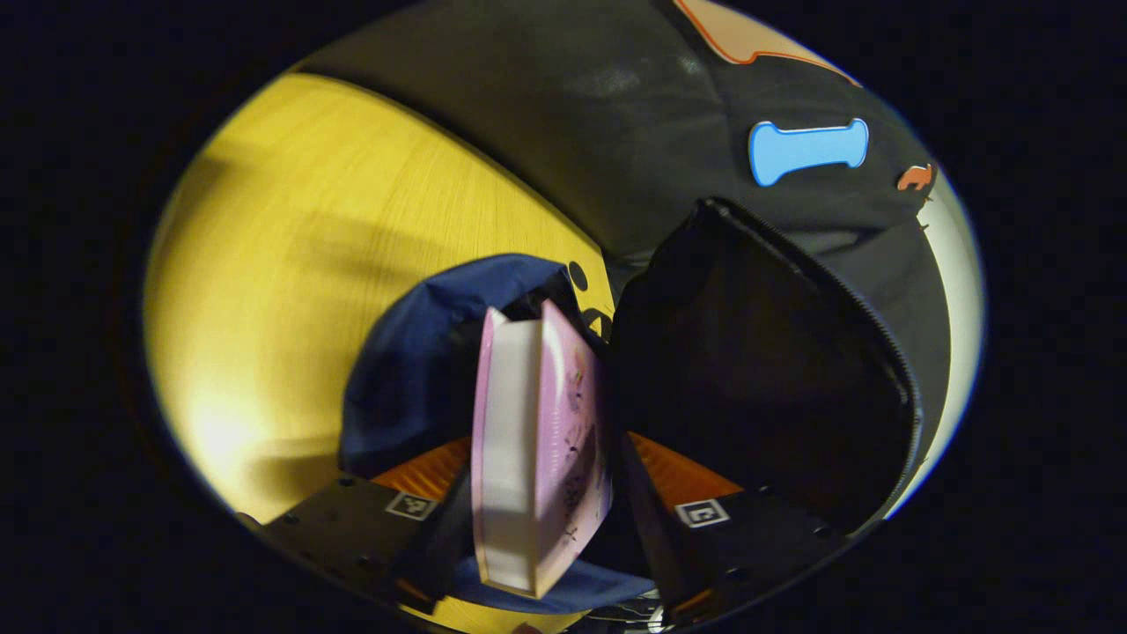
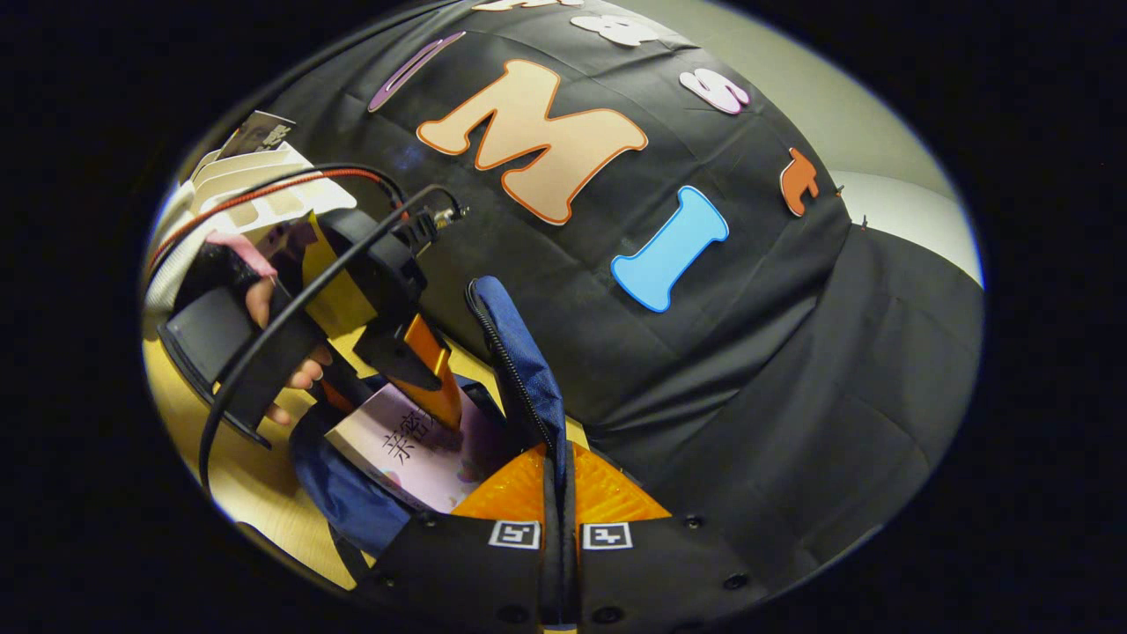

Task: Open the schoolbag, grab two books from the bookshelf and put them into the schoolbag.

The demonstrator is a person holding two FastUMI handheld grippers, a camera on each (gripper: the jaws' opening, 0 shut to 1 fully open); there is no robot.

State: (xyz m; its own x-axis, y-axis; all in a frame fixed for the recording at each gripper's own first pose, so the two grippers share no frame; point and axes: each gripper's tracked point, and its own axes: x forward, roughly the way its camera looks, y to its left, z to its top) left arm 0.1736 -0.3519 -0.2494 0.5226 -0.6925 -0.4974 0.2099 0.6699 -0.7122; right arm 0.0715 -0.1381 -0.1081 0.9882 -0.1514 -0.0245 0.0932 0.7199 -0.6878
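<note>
My left gripper [image 1: 541, 506] clamps the pink book [image 1: 537, 449] between its jaws, above the schoolbag [image 1: 414, 370] mouth; right gripper [image 2: 560, 502] pinches the flap [image 2: 519, 352] wide. I'd lower it straight.

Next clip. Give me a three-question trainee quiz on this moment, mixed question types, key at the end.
1. True or false: the left tool grips a pink book.
2. The right tool pinches: A) the schoolbag's zipper edge B) a book C) nothing.
3. Fill in: the book hangs over the open blue ____.

Key: 1 true; 2 A; 3 schoolbag.
</note>
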